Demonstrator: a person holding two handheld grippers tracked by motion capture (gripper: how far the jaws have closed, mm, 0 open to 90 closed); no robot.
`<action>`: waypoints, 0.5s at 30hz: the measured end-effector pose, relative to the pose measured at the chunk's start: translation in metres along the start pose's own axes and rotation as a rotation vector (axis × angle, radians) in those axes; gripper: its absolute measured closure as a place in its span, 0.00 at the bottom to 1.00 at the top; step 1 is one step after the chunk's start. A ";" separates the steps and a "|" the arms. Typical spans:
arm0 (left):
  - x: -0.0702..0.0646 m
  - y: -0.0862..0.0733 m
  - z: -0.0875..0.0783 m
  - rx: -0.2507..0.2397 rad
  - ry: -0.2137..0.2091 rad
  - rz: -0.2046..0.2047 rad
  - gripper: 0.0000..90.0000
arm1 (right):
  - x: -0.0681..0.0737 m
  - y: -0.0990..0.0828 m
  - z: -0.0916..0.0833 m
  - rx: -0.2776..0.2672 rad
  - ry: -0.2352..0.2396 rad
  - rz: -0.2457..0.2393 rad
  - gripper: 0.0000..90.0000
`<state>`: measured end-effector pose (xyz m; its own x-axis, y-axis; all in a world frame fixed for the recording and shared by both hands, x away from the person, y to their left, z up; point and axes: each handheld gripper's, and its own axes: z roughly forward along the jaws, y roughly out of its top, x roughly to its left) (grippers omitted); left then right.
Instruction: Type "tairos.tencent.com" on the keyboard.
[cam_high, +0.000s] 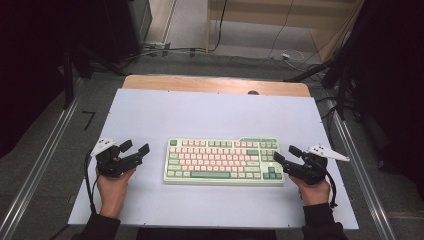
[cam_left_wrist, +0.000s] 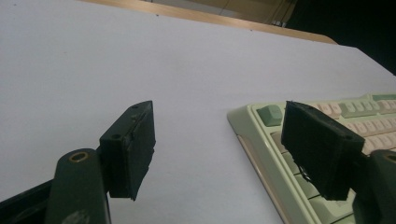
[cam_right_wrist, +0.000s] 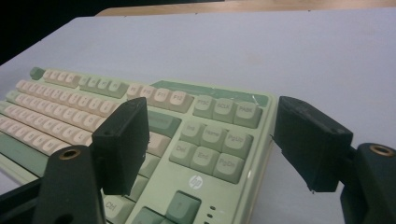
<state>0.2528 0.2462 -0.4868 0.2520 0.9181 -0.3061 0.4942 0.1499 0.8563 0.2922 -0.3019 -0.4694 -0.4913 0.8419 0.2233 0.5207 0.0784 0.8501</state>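
A pale green keyboard (cam_high: 223, 161) with pink and green keys lies across the middle of the white mat (cam_high: 210, 112). My left gripper (cam_high: 135, 147) hovers just off the keyboard's left end, jaws spread wide with nothing between them. In the left gripper view the keyboard's left corner (cam_left_wrist: 261, 116) sits by the right jaw of my left gripper (cam_left_wrist: 218, 149). My right gripper (cam_high: 284, 154) is at the keyboard's right end, open. In the right gripper view my right gripper (cam_right_wrist: 212, 147) straddles the keyboard's right edge (cam_right_wrist: 261, 154), jaws apart from it.
The mat covers a wooden table whose far edge (cam_high: 215, 83) shows beyond it. Metal rails (cam_high: 45, 160) run along both sides. Cables (cam_high: 280, 55) and dark stands crowd the floor behind the table.
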 end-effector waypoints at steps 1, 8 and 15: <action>0.001 0.000 0.000 0.000 0.007 0.001 0.30 | -0.001 0.000 -0.001 0.002 -0.003 0.005 0.28; 0.005 0.000 -0.001 0.003 0.027 0.005 0.30 | -0.008 -0.002 -0.005 0.001 -0.023 0.010 0.28; 0.010 0.001 0.000 0.007 0.052 0.003 0.30 | -0.019 -0.004 -0.009 0.004 -0.061 0.017 0.28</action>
<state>0.2555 0.2557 -0.4890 0.2095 0.9364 -0.2814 0.4993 0.1450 0.8542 0.2930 -0.3229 -0.4730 -0.4385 0.8743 0.2082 0.5319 0.0658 0.8442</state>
